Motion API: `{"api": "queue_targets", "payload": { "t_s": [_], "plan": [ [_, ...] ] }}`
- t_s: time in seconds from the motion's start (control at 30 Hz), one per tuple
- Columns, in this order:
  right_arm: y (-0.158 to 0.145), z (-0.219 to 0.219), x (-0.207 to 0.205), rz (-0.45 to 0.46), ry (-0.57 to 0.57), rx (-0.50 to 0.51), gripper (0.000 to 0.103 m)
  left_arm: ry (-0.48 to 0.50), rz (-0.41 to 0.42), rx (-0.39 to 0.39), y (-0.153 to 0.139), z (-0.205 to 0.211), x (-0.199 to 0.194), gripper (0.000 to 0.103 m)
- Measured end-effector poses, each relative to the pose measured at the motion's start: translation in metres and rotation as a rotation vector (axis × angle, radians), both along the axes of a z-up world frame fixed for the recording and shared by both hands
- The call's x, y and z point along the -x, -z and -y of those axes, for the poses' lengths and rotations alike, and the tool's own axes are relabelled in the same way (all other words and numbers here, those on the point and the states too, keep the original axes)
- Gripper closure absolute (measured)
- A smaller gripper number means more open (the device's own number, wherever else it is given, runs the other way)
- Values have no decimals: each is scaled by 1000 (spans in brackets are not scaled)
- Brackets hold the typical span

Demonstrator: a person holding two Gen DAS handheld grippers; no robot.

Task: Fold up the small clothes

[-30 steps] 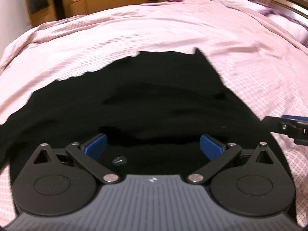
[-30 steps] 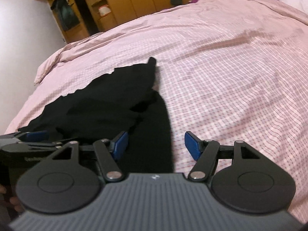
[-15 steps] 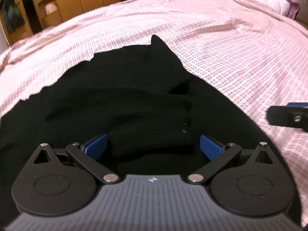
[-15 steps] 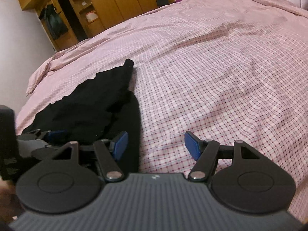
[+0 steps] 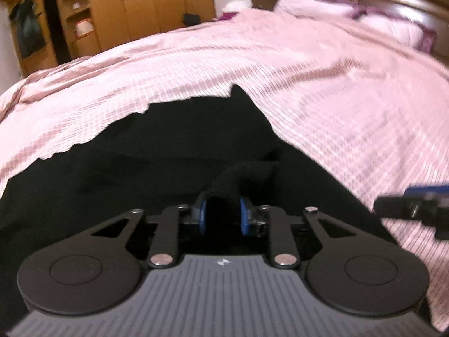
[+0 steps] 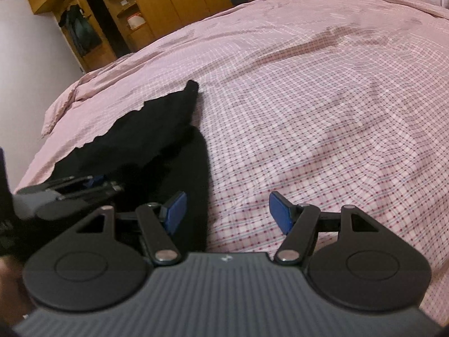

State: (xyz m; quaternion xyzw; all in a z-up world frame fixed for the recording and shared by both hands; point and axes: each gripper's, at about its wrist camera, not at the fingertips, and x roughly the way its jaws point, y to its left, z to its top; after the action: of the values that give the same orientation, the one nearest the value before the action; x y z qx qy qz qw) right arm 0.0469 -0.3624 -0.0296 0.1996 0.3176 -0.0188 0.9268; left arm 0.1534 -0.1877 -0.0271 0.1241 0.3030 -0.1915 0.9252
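A black garment (image 5: pixel 174 146) lies spread on the pink checked bedspread (image 5: pixel 350 106). My left gripper (image 5: pixel 223 214) is shut on a raised fold of the black garment near its front edge. In the right wrist view the black garment (image 6: pixel 146 146) lies to the left. My right gripper (image 6: pixel 227 210) is open and empty, low over the garment's right edge and the bedspread (image 6: pixel 322 112). The left gripper shows at the left of the right wrist view (image 6: pixel 84 185). The right gripper's tip shows at the right of the left wrist view (image 5: pixel 415 205).
Pillows (image 5: pixel 373 25) and a dark headboard (image 5: pixel 407 0) are at the far right. Wooden wardrobes and shelves (image 6: pixel 179 2) stand beyond the bed's far edge. The bedspread stretches wide to the right of the garment.
My left gripper has shut on a fold of the black garment; it was open half a second ago. My right gripper stayed open beside the garment's right edge.
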Motion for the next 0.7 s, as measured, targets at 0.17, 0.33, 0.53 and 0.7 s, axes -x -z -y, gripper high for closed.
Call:
{"api": "queue_targets", "payload": {
  "t_s": [0.17, 0.33, 0.53, 0.7],
  "plan": [
    [1, -9, -3, -4, -28, 3, 36, -103, 48, 79, -24, -32, -2, 86],
    [4, -19, -5, -16, -49, 14, 36, -264, 104, 138, -50, -79, -8, 86],
    [6, -26, -8, -29, -60, 24, 36, -458, 124, 175, -56, -146, -8, 86],
    [8, -33, -11, -46, -69, 44, 35, -598, 76, 179, -40, -201, -4, 86]
  ]
}}
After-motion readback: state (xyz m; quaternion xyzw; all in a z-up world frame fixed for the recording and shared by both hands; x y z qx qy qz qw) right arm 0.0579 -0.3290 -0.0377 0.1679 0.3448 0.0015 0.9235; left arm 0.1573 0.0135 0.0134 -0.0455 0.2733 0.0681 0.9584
